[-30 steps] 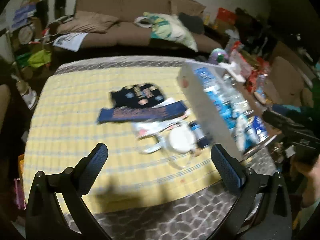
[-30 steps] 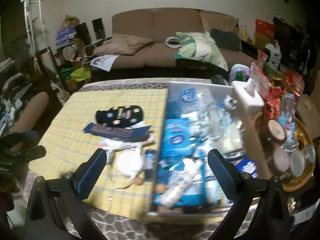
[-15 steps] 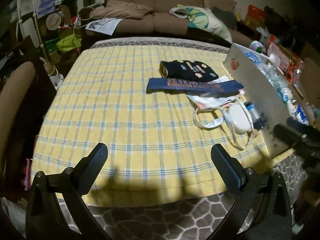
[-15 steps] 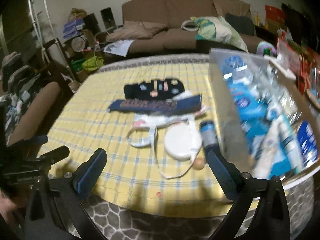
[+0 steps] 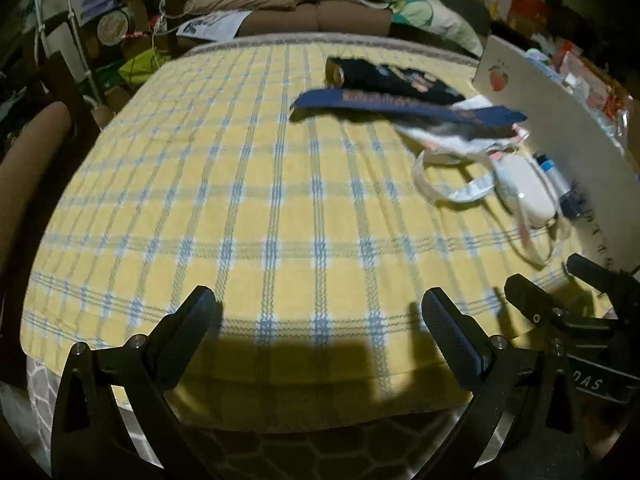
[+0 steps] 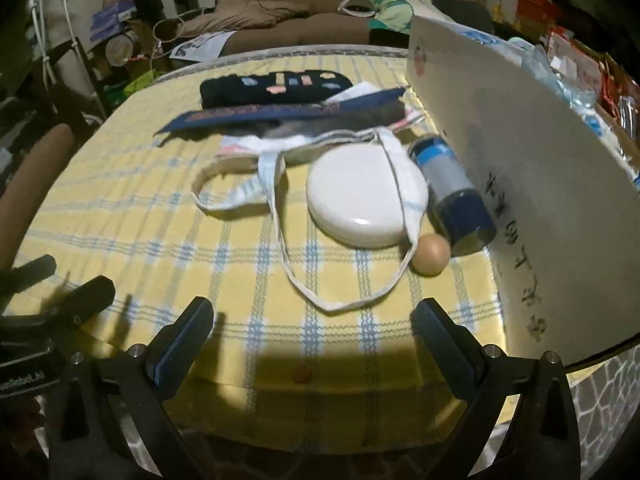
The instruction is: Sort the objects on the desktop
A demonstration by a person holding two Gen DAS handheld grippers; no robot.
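On the yellow checked tablecloth (image 6: 160, 224) lie a white round case (image 6: 366, 196), a blue and grey bottle (image 6: 450, 190) on its side, a small tan ball (image 6: 430, 255), a white fabric bag with long straps (image 6: 276, 160), a dark blue banner (image 6: 280, 114) and a black patterned pouch (image 6: 276, 86). My right gripper (image 6: 314, 336) hovers open above the table's near edge, short of the ball and case. My left gripper (image 5: 318, 326) is open over bare cloth, with the same pile (image 5: 520, 184) far to its right. Both hold nothing.
A large white bin (image 6: 520, 152) full of packets stands along the table's right side, its wall close to the bottle. A small red-brown disc (image 6: 302, 376) lies near the front edge. A brown sofa (image 6: 312, 4) and clutter sit behind. The left half of the cloth (image 5: 180, 200) carries nothing.
Both grippers have swung left and lowered toward the table's near edge. The bin has slid out to the right of both views, and the pile looks closer to the right gripper. Both stayed open.
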